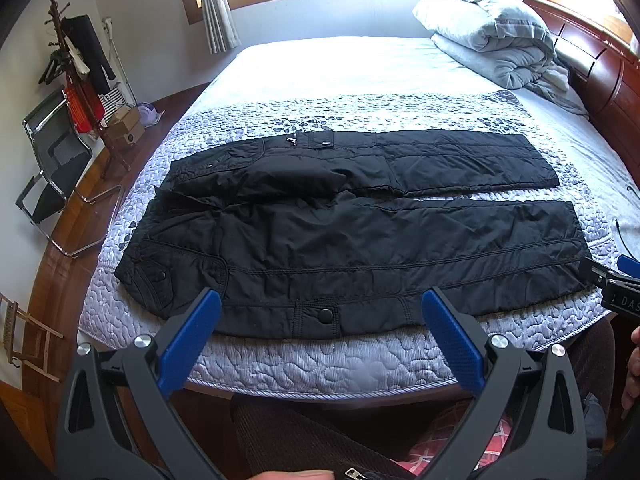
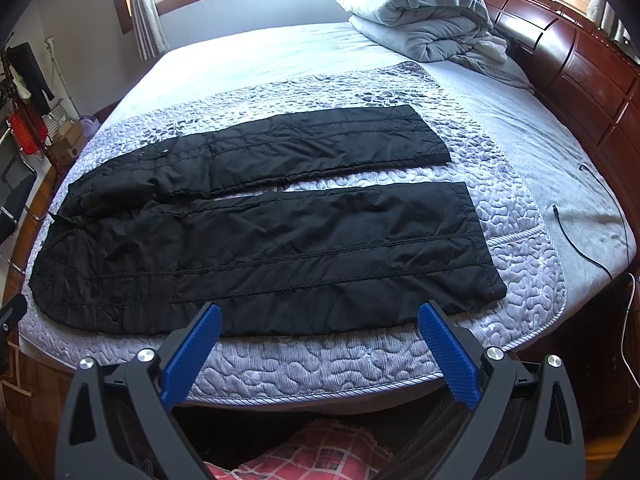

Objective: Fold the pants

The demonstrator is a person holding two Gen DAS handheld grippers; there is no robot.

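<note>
The black pants [image 1: 340, 224] lie flat on the bed [image 1: 320, 364], on a quilt [image 1: 400, 112] with a pebble pattern. The waist is on the left and the two legs run to the right. The legs are spread a little, so a thin strip of quilt shows between them. The near leg is wide and has long stitched lines along it. The far leg looks thinner and its end is cut straight. The cloth is puffy and a bit wrinkled (most of all near the waist). A round snap [image 1: 327, 314] sits on the near edge.

The left tool [image 1: 320, 312] hangs over the near edge of the pants, near the snap. Its blue fingers [image 1: 192, 340] are wide apart and hold nothing.

The right tool [image 2: 319, 326] hangs over the near leg, closer to the cuff [image 2: 480, 240]. Its fingers are wide apart too, and hold nothing.

A folded grey blanket [image 2: 416, 12] sits at the far right of the bed, well apart from the pants.
</note>
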